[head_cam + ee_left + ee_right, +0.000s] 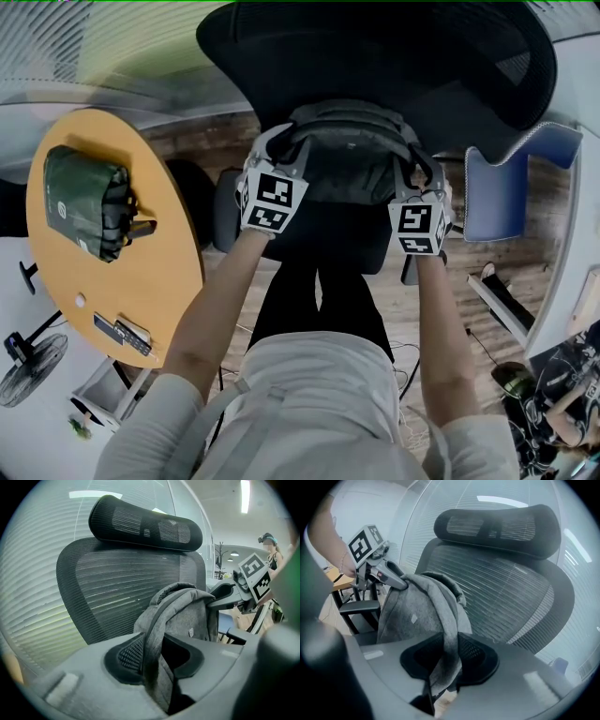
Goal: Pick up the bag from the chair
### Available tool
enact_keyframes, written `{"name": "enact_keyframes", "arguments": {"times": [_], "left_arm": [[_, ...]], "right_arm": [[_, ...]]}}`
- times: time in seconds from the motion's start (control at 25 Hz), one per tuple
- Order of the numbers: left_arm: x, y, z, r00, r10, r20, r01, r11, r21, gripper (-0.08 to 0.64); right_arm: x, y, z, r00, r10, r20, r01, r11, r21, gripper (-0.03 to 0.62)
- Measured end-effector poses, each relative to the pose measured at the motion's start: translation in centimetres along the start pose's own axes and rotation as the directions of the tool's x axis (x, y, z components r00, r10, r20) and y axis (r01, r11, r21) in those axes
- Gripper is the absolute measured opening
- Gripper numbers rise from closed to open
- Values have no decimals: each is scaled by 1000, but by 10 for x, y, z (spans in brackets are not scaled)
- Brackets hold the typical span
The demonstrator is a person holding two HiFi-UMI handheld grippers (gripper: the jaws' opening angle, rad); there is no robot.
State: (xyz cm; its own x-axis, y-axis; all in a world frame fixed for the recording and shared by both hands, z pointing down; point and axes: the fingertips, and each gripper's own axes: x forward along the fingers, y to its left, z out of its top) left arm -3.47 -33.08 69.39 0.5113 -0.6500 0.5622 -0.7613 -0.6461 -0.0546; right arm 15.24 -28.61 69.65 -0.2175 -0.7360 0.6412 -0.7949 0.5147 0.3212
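The grey bag (352,164) is standing on the chair (394,56), in front of its mesh back. Only the gripper views are showing the grips: the left gripper (153,656) is clamping one shoulder strap (151,620), and the right gripper (450,660) is clamping the other strap (449,634). Both forearms are reaching forward and slanting downward. In the head view the grippers' own bodies are covering the jaws.

Head camera: above person, faces steeply down over arms (220,309) onto chair (375,56), bag (352,159), round bench (141,272) at left.

Left claw (281,142) camera: rides claw, looks along jaws, very near bag, chair back behind; right claw (412,167) at right edge.

Right claw camera: mirrored, left claw at left edge.

All three share bag, chair back.
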Motion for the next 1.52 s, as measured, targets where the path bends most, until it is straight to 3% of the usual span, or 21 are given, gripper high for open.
{"name": "enact_keyframes", "arguments": {"times": [0.68,1.52], "left_arm": [[-23,-9,9,1000,-20,-6,20,1000,-16,94],[-59,-15,48,998,-3,58,3,1000,1,89]], "right_arm": [[-26,4,16,999,12,44,-13,1000,25,78],[-66,-6,43,995,-19,95,16,999,39,75]]}}
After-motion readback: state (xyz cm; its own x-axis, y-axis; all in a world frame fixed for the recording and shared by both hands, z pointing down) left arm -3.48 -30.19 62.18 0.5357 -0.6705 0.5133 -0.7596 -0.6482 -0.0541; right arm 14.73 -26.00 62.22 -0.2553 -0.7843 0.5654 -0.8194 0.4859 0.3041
